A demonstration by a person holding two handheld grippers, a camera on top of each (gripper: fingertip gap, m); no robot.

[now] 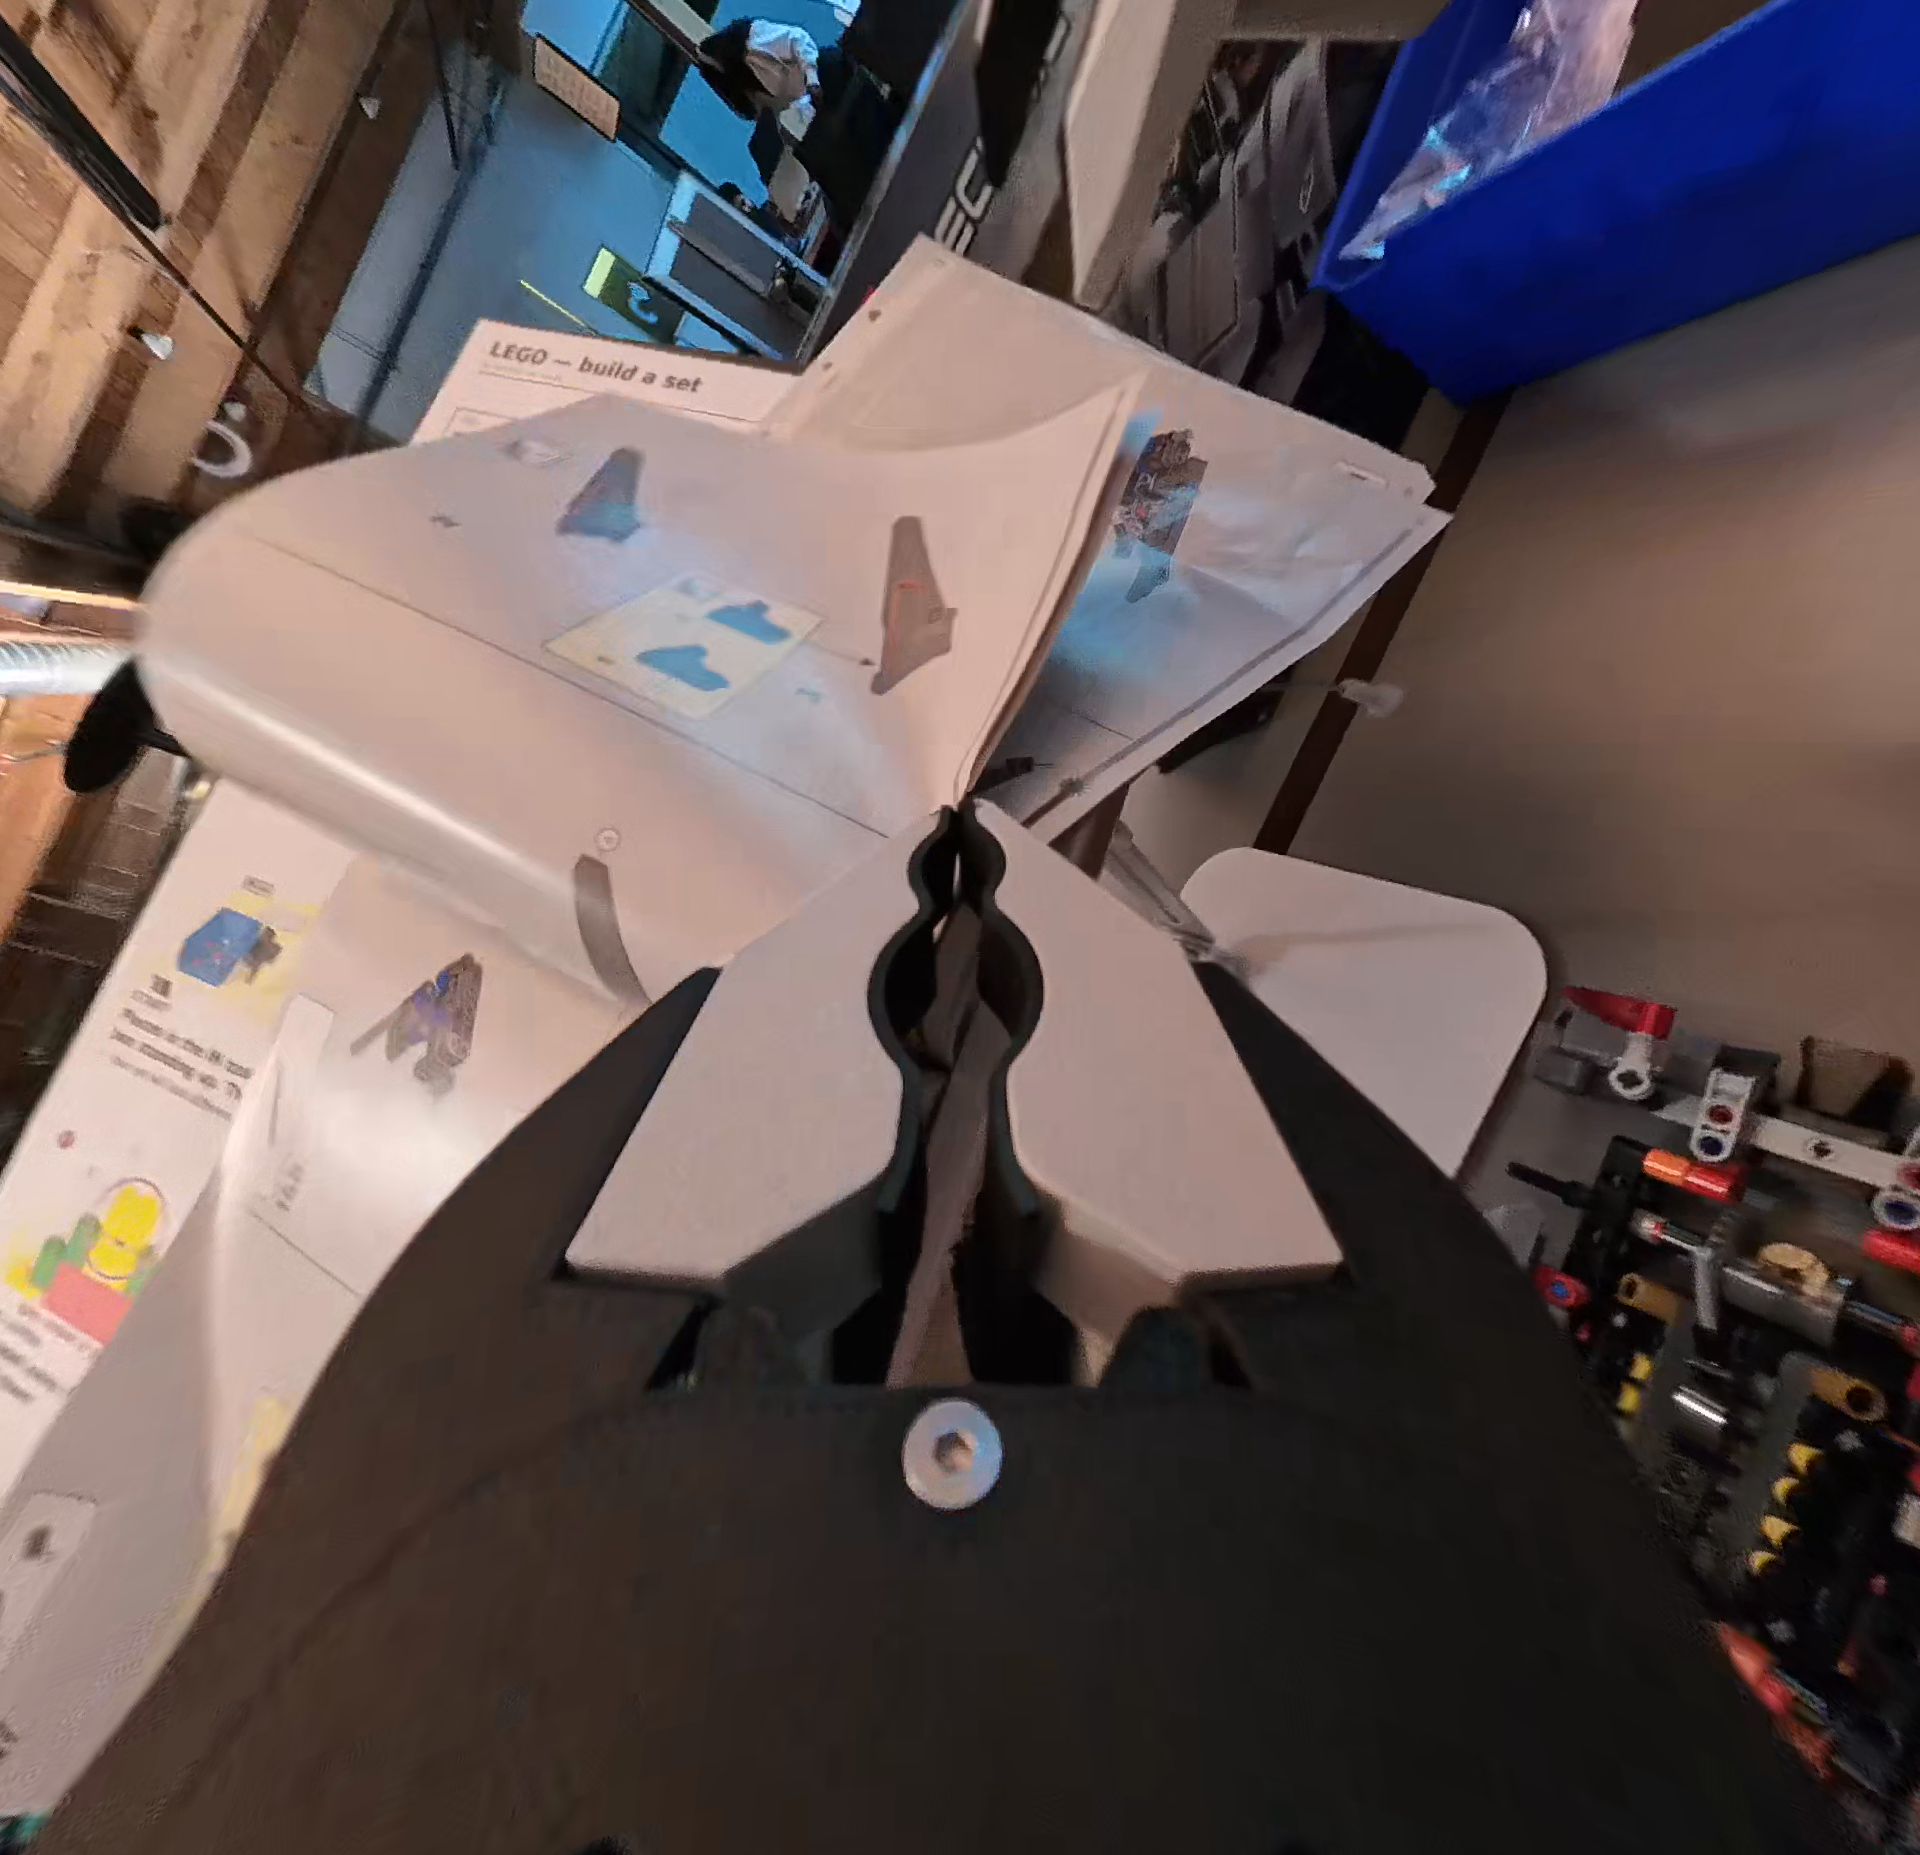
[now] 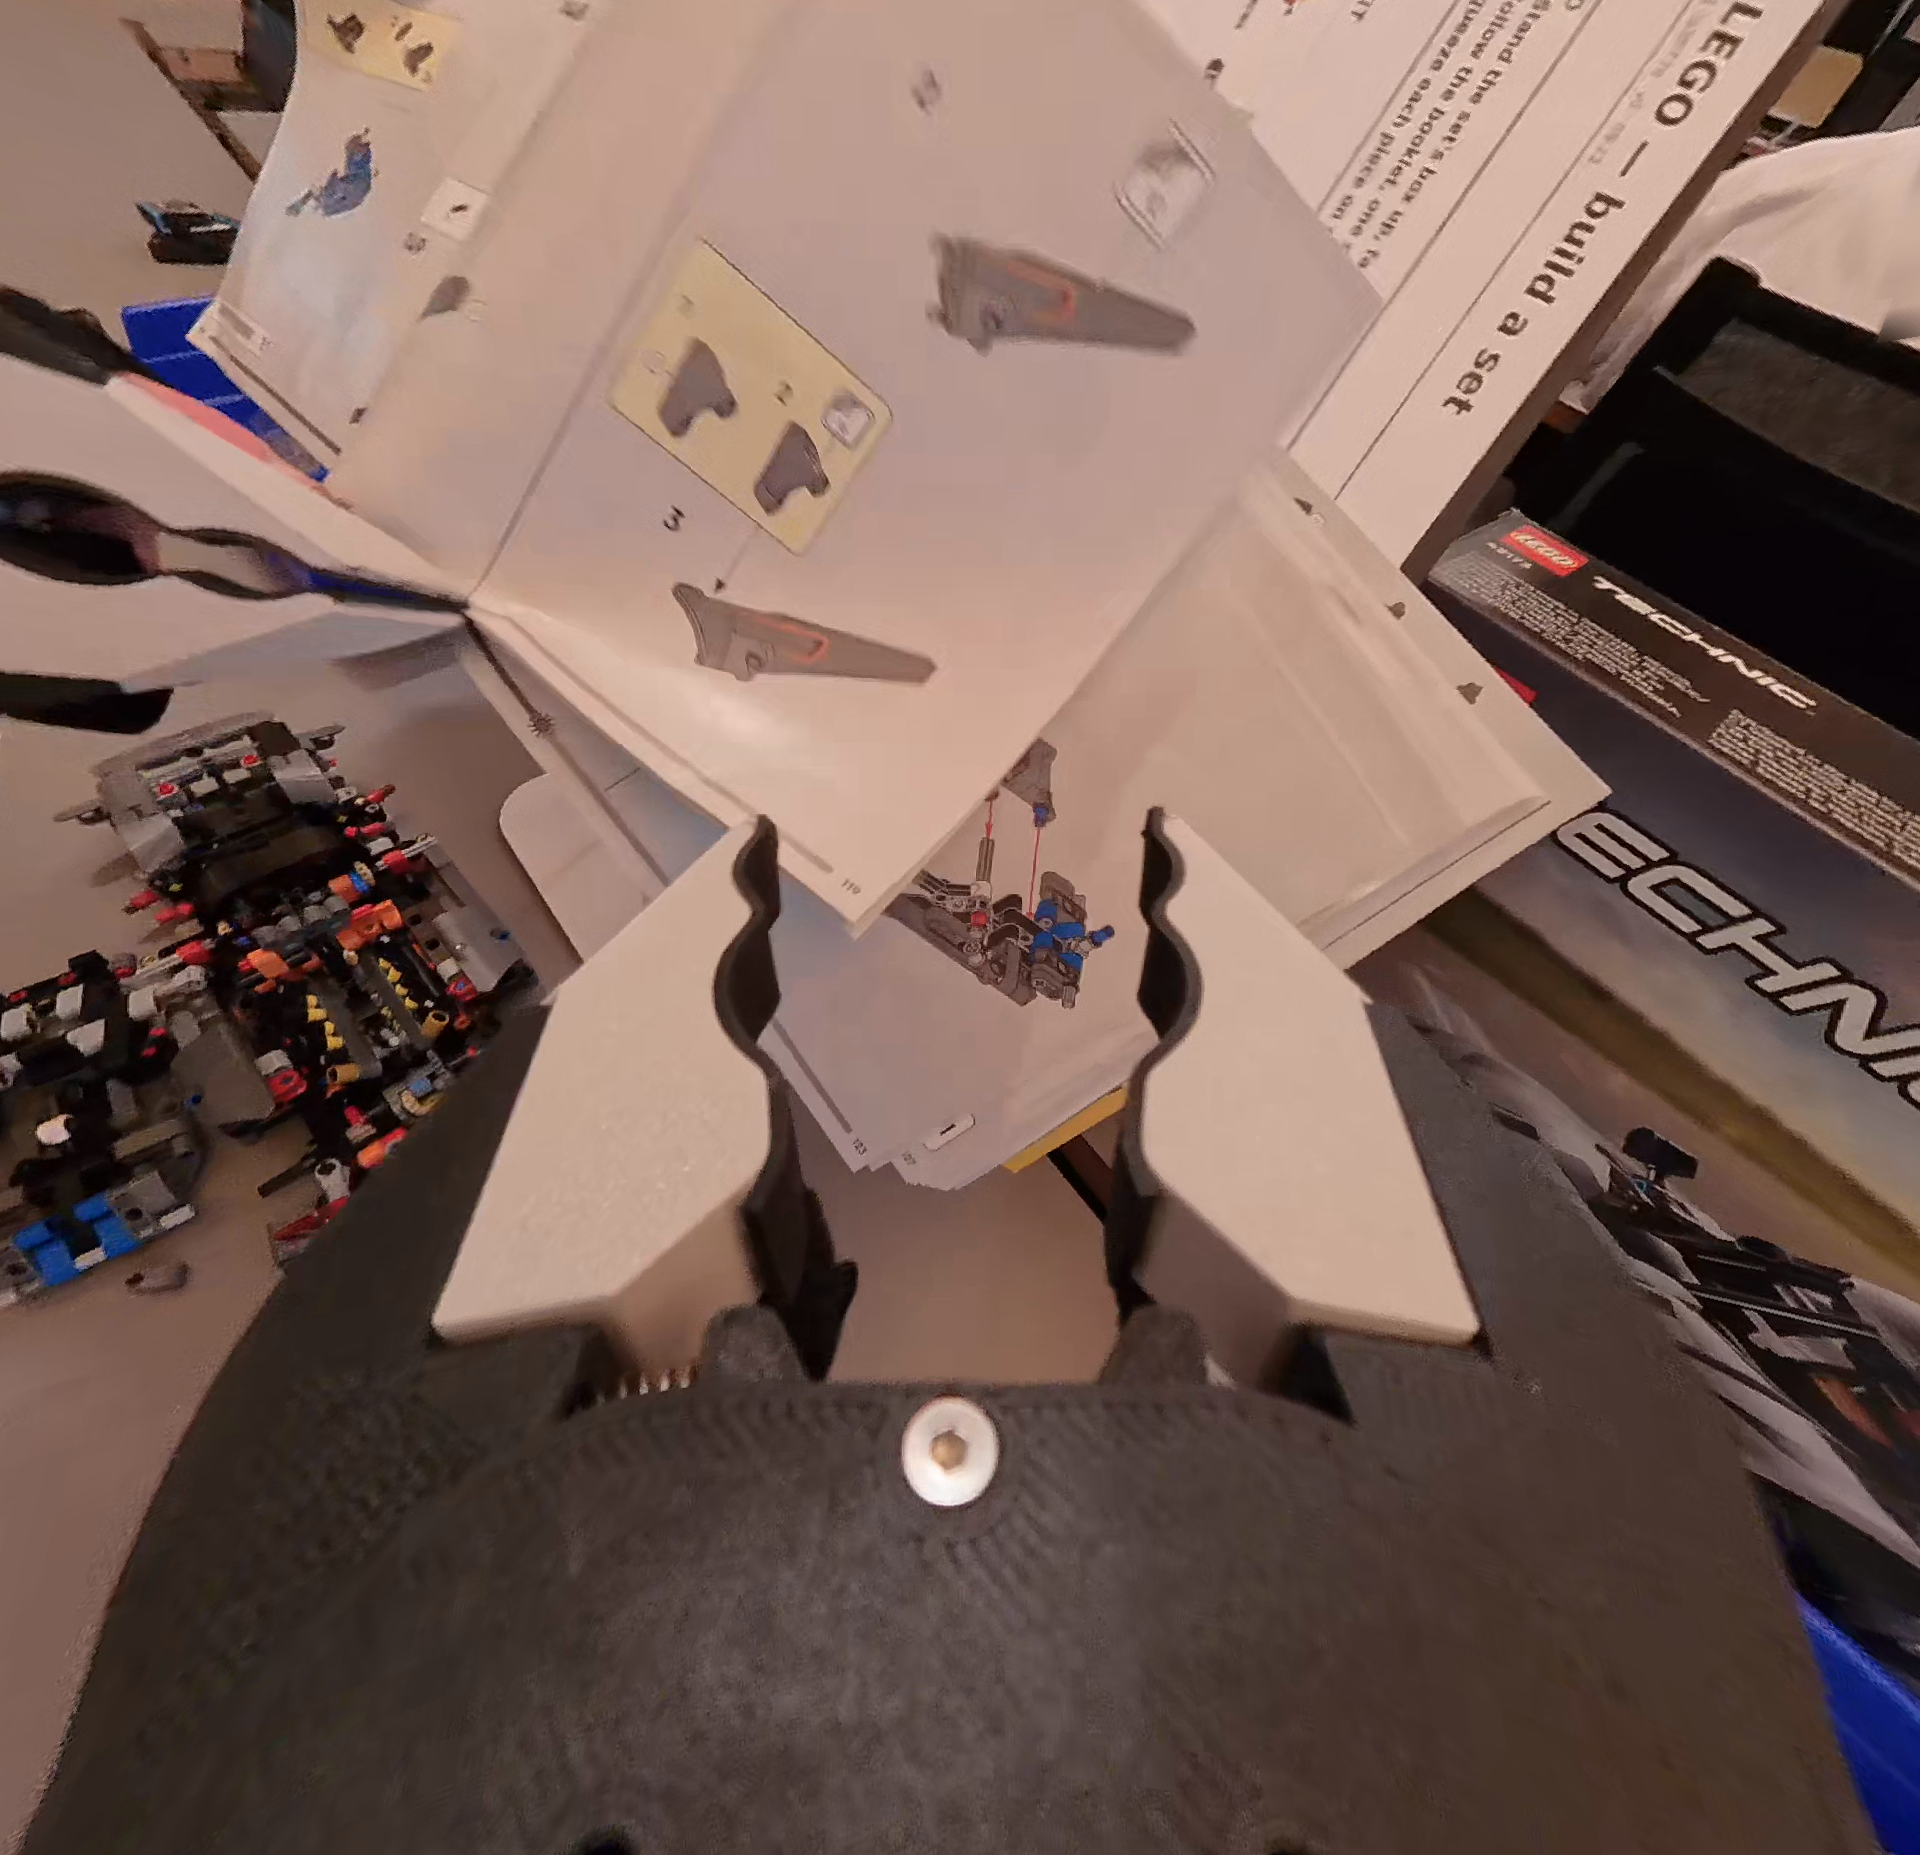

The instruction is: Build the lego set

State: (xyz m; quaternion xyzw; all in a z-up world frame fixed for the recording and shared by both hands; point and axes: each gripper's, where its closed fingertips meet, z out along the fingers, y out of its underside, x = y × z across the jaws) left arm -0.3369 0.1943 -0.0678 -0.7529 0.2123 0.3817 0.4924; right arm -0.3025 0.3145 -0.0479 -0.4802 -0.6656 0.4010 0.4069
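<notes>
item: instruction booklet (image 2: 831, 403), open and lifted off the table (image 2: 104, 1390), pages fanning; landmark for this entry. left of the booklet: the half-built lego model (image 2: 239, 974), dark with red, orange and yellow pins, lying on the tan table well apart from both tools. at the booklet's lower corner: left gripper (image 1: 958, 829), jaws pinched tight on a page edge. below the booklet: right gripper (image 2: 956, 839), jaws spread wide and empty, with page corners just past its tips. right of the booklet: a white printed sheet (image 2: 1538, 195) standing up, then the black set box (image 2: 1714, 683). step judged: page turning to find the next build stage, no brick in hand. next move likely calls for laying the booklet flat and picking a part. room: blue bin (image 1: 1662, 195), wood-panelled wall (image 1: 125, 247) behind.
</notes>
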